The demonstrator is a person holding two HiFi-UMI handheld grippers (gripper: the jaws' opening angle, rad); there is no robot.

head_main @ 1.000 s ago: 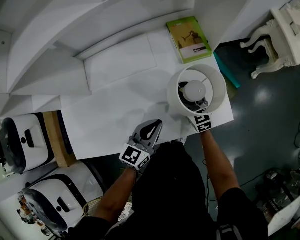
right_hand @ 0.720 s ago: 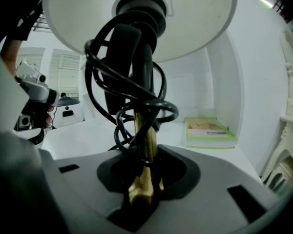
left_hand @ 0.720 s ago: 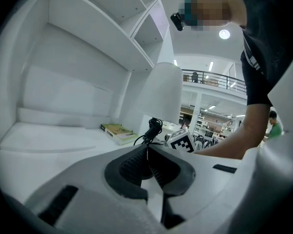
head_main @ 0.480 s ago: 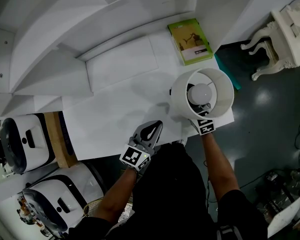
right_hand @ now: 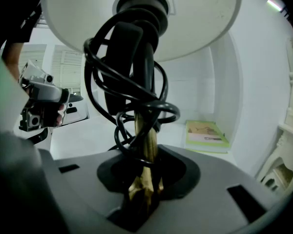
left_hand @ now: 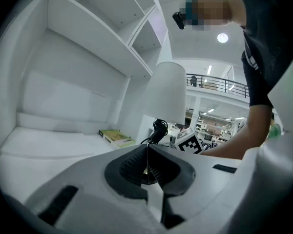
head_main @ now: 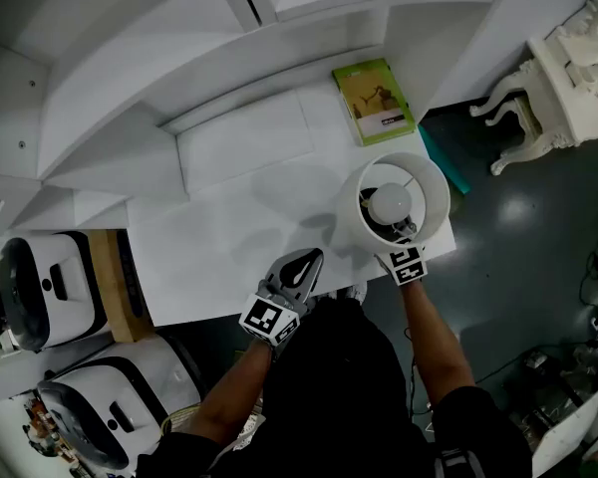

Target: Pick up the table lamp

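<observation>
The table lamp (head_main: pixel 431 189) has a white drum shade, a brass stem (right_hand: pixel 145 140) and a black cord (right_hand: pixel 129 77) wound round the stem. It is at the white table's (head_main: pixel 229 237) front right corner. My right gripper (head_main: pixel 402 237) reaches in under the shade and is shut on the stem (right_hand: pixel 144 189). The lamp's base is hidden, so I cannot tell whether it touches the table. My left gripper (head_main: pixel 303 262) is shut on nothing at the table's front edge (left_hand: pixel 147 167), left of the lamp (left_hand: pixel 166 94).
A green book (head_main: pixel 374 101) lies at the table's back right, against the white shelf unit (head_main: pixel 110 98). A white ornate stand (head_main: pixel 568 78) is on the dark floor to the right. White rounded machines (head_main: pixel 40 287) stand left of the table.
The shade swelled in the head view half a second ago and looks smaller again now, slightly nearer the front corner. The left gripper has stayed put.
</observation>
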